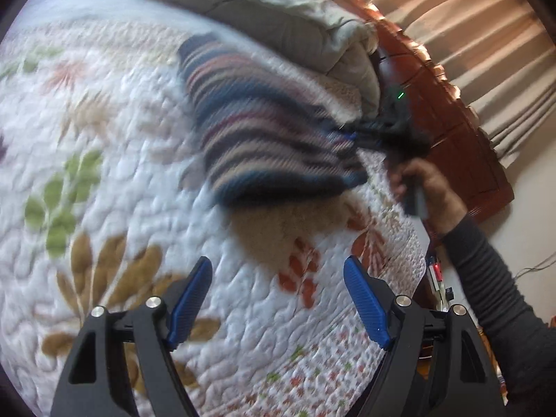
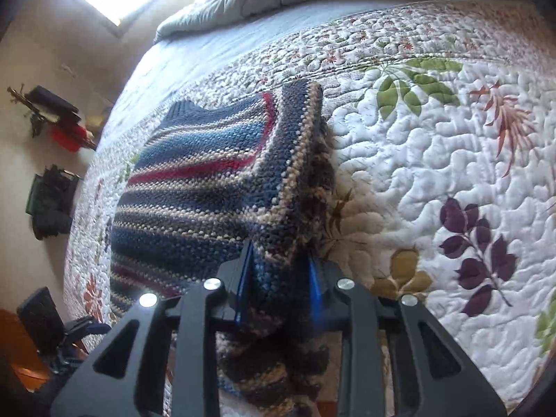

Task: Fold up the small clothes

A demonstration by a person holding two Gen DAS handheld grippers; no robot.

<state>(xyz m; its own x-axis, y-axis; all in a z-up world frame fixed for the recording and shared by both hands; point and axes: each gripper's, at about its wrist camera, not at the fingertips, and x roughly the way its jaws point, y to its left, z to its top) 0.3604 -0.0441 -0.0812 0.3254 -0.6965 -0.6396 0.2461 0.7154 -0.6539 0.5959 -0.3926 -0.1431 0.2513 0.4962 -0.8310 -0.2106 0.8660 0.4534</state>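
While its blue pads pinch a bunched knit edge, the right gripper: (image 2: 279, 278) is clamped narrow on the striped sweater (image 2: 208, 187), with wool squeezed between the fingers (image 2: 245, 278) and spilling below them.
Left gripper: (image 1: 278, 299) stands wide with nothing between its pads, hovering over bare quilt.
Striped sweater: lies on the bed, one side folded over itself, its near corner lifted into the right gripper; in the left wrist view it is blurred.
Right hand: (image 1: 427, 191) grips the handle at the bed's right side, in a dark ribbed sleeve (image 1: 486, 278).
Quilt: (image 2: 434, 180) white with leaf prints, broad and bare on the sweater's right side and toward the left gripper.
Edges: the sweater's left side lies near the bed's edge; a grey comforter (image 1: 295, 10) is heaped along the far end; a wooden headboard (image 1: 451, 114) and curtains (image 1: 469, 17) lie beyond.
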